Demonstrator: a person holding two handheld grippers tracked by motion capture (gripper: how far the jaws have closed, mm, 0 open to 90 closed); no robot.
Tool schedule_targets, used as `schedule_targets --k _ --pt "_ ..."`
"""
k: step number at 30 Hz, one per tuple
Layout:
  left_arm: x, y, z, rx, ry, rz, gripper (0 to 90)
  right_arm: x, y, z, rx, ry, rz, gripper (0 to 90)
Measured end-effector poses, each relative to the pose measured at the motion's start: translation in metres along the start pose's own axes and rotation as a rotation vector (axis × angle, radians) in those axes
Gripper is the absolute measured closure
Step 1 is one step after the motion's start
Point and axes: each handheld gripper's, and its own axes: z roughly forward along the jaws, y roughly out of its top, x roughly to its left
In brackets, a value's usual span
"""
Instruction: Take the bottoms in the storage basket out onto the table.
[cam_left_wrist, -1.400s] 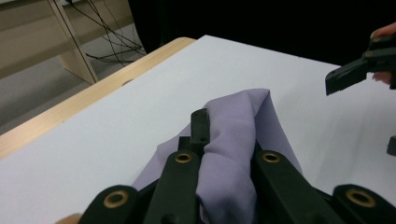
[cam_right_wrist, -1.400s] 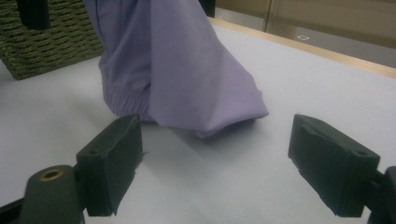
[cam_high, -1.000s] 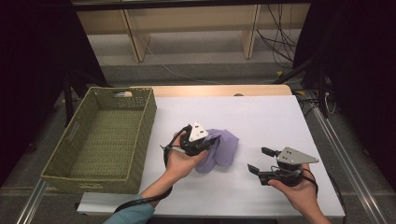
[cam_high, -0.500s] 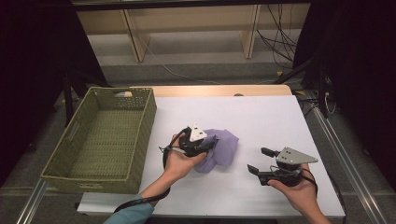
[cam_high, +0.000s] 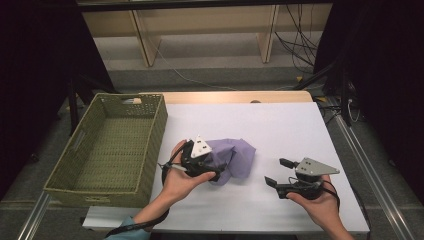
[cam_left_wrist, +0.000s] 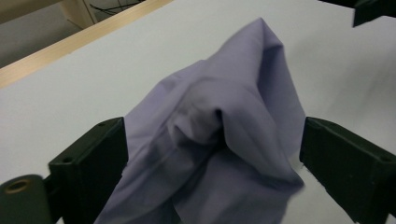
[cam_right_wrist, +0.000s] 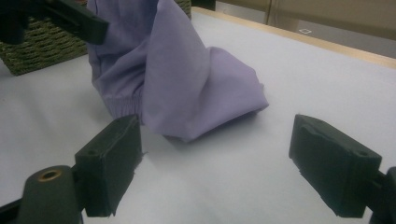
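One soft, light purple cloth (cam_left_wrist: 219, 140) sits bunched between the wide left fingers (cam_left_wrist: 93, 163); pinch its raised fold. Right fingers (cam_right_wrist: 327, 163) are wide, empty.

The lilac cloth's (cam_left_wrist: 219, 140) lower part runs off the left gripper view's bottom edge.

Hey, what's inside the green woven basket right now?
The basket looks empty in the high view: just its bare woven floor. Its near wall hides a strip of that floor. The purple cloth lies outside, on the white table.
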Motion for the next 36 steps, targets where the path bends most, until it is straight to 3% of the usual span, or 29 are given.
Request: schedule_targets --k 5,16,27,36 --pt "-0.002 -0.011 -0.012 -0.013 -0.051 -0.015 0.0 0.000 0.000 0.000 0.001 0.002 0.003 18.0" --pt "0.005 -0.034 -0.039 -0.022 -0.019 -0.018 0.0 -0.003 -0.003 -0.001 0.000 -0.005 0.008 17.9" --pt "0.008 -0.043 -0.042 -0.036 -0.020 -0.035 0.9 -0.004 -0.002 0.001 0.002 -0.008 0.024 17.8" --pt "0.006 -0.044 -0.046 -0.043 -0.008 -0.028 2.2 -0.002 0.000 0.005 0.009 0.001 0.005 17.7"
